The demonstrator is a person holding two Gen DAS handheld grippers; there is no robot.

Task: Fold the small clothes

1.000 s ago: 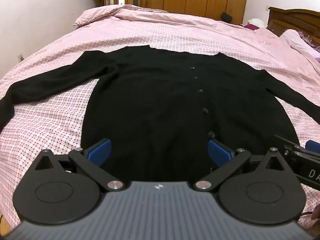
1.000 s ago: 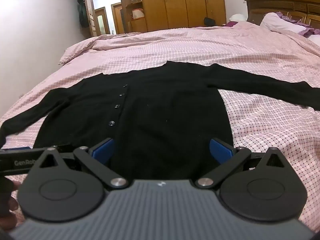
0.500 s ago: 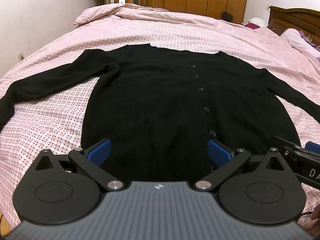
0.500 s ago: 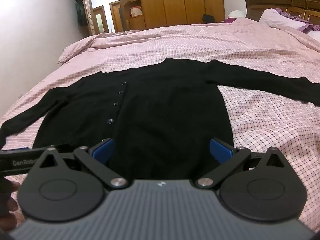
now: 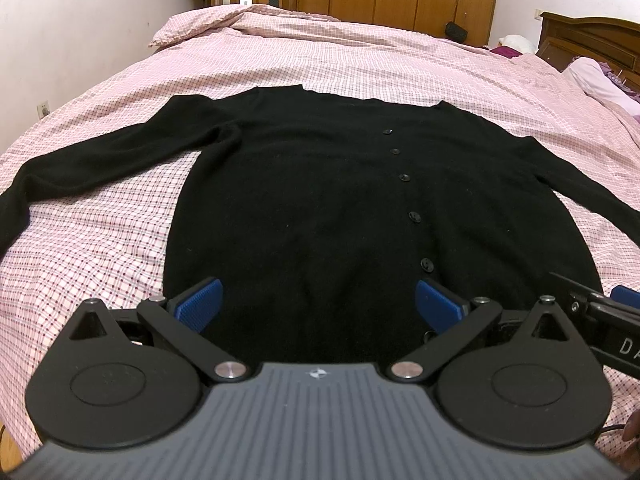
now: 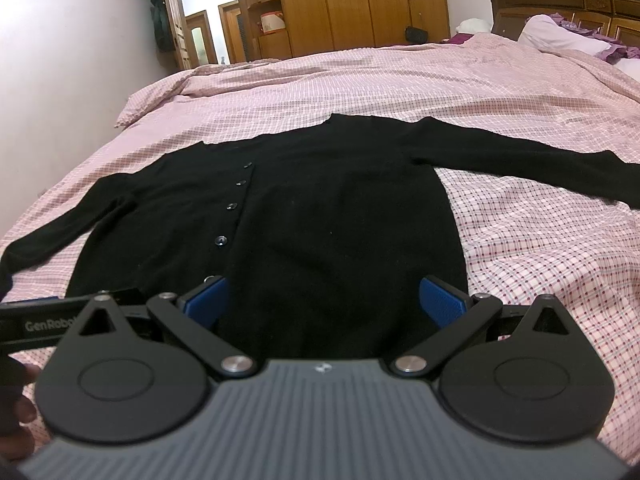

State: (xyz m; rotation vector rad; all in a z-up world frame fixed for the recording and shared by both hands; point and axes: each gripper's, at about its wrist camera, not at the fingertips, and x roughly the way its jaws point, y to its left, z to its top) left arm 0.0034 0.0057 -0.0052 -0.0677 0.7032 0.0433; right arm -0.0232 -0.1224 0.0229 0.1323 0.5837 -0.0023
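On bed (image 5: 360, 60), cardigan (image 5: 320, 200) flat, collar farthest, sleeves outspread

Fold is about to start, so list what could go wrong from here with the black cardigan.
1. The black knit button-front cardigan lies flat on the pink checked bedsheet; the open left gripper or open right gripper might pinch the sheet along with the hem.
2. Both long sleeves are spread wide and could drag or bunch.
3. The small black buttons might snag a finger.
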